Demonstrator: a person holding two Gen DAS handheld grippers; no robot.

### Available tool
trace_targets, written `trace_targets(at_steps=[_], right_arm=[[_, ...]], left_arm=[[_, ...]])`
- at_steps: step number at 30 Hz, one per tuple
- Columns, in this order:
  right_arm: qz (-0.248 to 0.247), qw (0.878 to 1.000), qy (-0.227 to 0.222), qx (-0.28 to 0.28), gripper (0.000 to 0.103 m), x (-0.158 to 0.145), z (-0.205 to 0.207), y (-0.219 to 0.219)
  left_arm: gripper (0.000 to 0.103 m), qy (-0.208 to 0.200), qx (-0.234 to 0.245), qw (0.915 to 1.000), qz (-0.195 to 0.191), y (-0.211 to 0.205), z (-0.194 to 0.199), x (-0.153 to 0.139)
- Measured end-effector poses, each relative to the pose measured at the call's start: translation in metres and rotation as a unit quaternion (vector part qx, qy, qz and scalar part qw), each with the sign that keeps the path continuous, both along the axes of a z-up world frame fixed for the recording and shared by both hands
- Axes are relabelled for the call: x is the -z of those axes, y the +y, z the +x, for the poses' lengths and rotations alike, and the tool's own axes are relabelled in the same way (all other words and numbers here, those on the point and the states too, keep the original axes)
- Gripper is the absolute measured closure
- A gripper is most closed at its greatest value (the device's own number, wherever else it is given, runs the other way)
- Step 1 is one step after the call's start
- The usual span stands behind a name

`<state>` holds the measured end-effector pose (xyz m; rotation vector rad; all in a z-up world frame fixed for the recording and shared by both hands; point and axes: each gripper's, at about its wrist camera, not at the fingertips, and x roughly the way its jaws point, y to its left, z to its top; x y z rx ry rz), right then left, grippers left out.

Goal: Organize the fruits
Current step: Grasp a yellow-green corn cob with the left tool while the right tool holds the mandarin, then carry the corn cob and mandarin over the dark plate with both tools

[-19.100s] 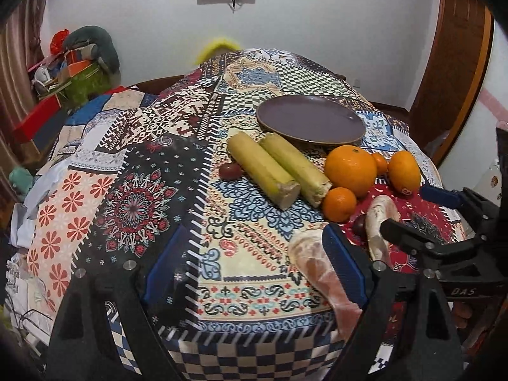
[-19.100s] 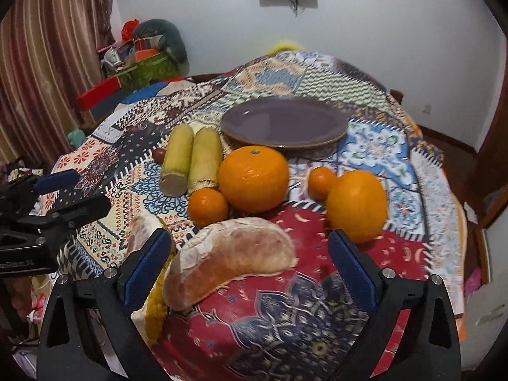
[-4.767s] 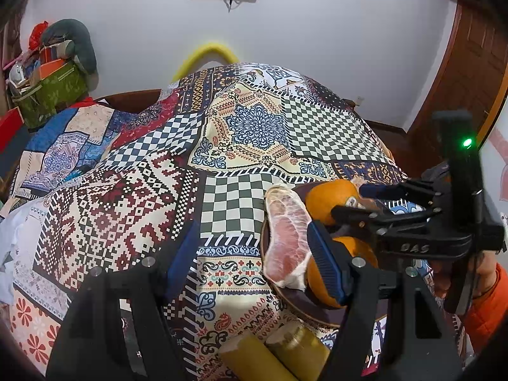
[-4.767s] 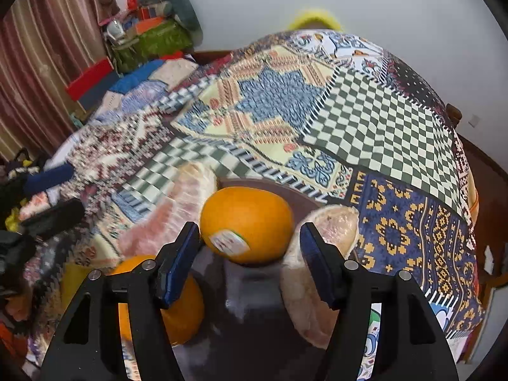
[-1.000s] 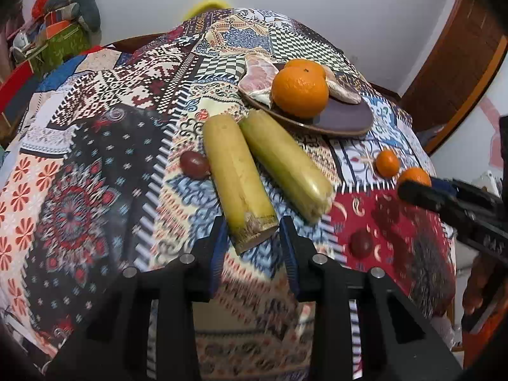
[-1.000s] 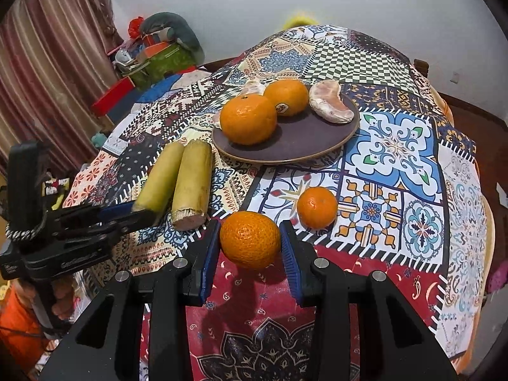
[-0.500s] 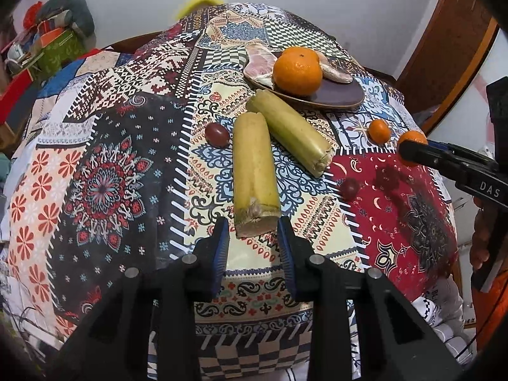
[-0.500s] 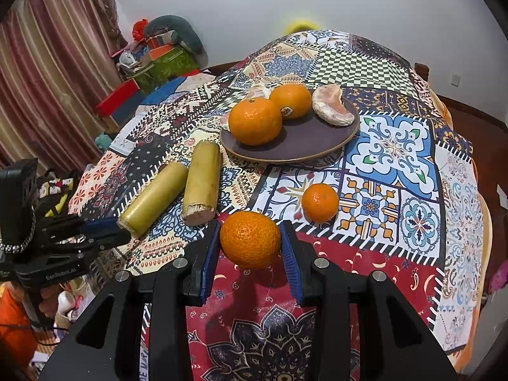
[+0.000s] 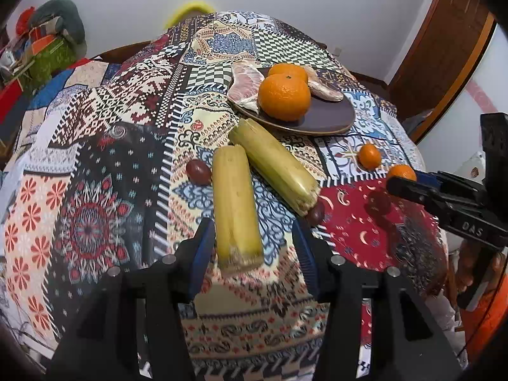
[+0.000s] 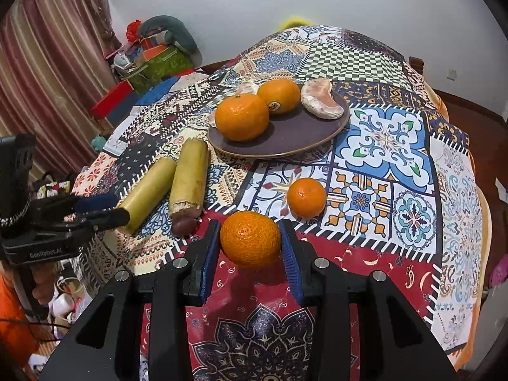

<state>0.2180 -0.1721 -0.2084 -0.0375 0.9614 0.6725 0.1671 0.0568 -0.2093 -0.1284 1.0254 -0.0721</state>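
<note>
Between the opening jaws of my left gripper (image 9: pixel 254 254) lies the near end of a yellow sugarcane piece (image 9: pixel 236 209), and the pads stand clear of it. A second sugarcane piece (image 9: pixel 274 168) lies aslant beside it. The brown plate (image 10: pixel 295 133) further back holds two oranges and two peeled pomelo segments. My right gripper (image 10: pixel 250 250) is shut on an orange (image 10: pixel 250 238) just above the red patch of cloth. A small mandarin (image 10: pixel 306 197) sits loose on the cloth behind it.
Three dark red small fruits lie on the patchwork tablecloth (image 9: pixel 104 165): one (image 9: pixel 198 172) left of the canes, one (image 9: pixel 316 212) at the second cane's near end, one (image 9: pixel 379 203) on the red patch. Boxes and bags (image 10: pixel 152 57) are stacked by the wall at the left.
The left gripper drew the near sugarcane piece away from the other one, then its jaws spread off it. The right gripper kept still with the orange in it.
</note>
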Motion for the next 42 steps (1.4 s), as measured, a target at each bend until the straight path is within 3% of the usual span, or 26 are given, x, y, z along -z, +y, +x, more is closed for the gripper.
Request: trace_targets(at_steps=[8,17,19,20,23,42], right_arm=[[0.000,1.000,0.004,-0.002,0.068,0.005,0.003,0.000],[-0.002,1.000,0.011,0.002,0.068,0.012,0.011,-0.004],[-0.003,1.000,0.013,0.002,0.068,0.012,0.011,-0.004],[-0.003,1.000,0.013,0.002,0.068,0.013,0.011,-0.004],[-0.003,1.000,0.011,0.001,0.068,0.011,0.011,-0.004],[0.001,1.000,-0.012,0.007,0.068,-0.006,0.013,-0.006]], left_arm=[[0.057,0.032,-0.014,0.9994,-0.001,0.005,0.031,0.023],[0.057,0.041,-0.013,0.9991,0.002,0.004,0.047,0.037],[0.060,0.039,-0.017,0.9991,0.000,0.004,0.048,0.037],[0.067,0.038,-0.023,0.9990,0.001,0.006,0.048,0.037],[0.069,0.039,-0.026,0.9988,-0.012,0.011,0.047,0.036],[0.069,-0.031,-0.007,0.9995,-0.004,-0.003,0.024,-0.020]])
